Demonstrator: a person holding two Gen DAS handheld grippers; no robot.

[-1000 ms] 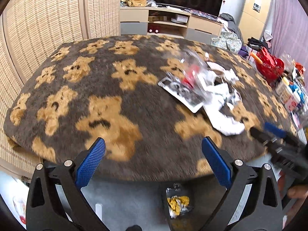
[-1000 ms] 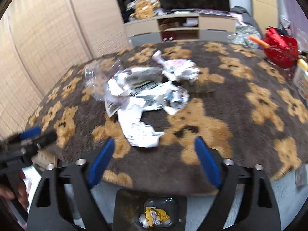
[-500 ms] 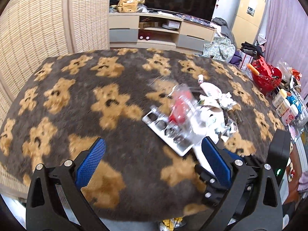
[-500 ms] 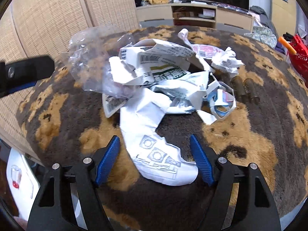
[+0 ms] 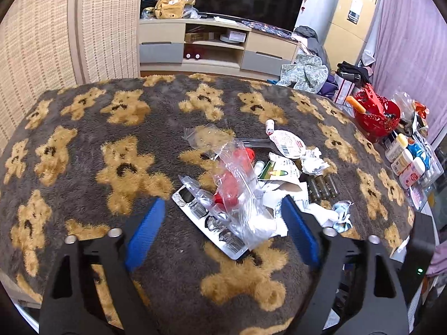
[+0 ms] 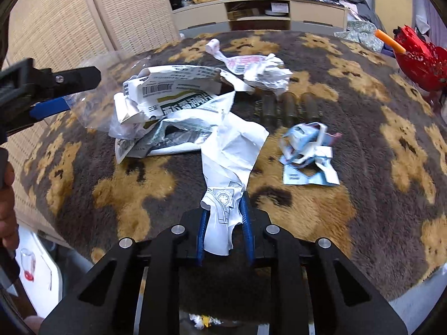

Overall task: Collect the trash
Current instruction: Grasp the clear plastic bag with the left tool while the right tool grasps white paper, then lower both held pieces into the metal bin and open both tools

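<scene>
A heap of trash lies on the teddy-bear blanket (image 5: 111,139): a clear plastic bag (image 5: 237,184) over a red item, torn white packaging (image 6: 178,89), a crumpled paper ball (image 5: 314,163), three dark tubes (image 6: 287,106) and a crumpled blue-white wrapper (image 6: 307,150). My right gripper (image 6: 223,220) is shut on the near end of a long white paper strip (image 6: 229,150). My left gripper (image 5: 220,231) is open, its blue pads either side of the clear bag and a flat printed card (image 5: 209,223); it also shows in the right wrist view (image 6: 56,95).
A red basket (image 5: 374,117) and several bottles (image 5: 405,162) stand at the blanket's right edge. A TV cabinet (image 5: 218,44) stands behind, a woven screen (image 5: 36,42) on the left. A bin with yellow trash (image 6: 204,319) sits below the near edge.
My right gripper moved forward and closed on the white paper strip. My left gripper moved forward over the blanket toward the clear bag and stayed open.
</scene>
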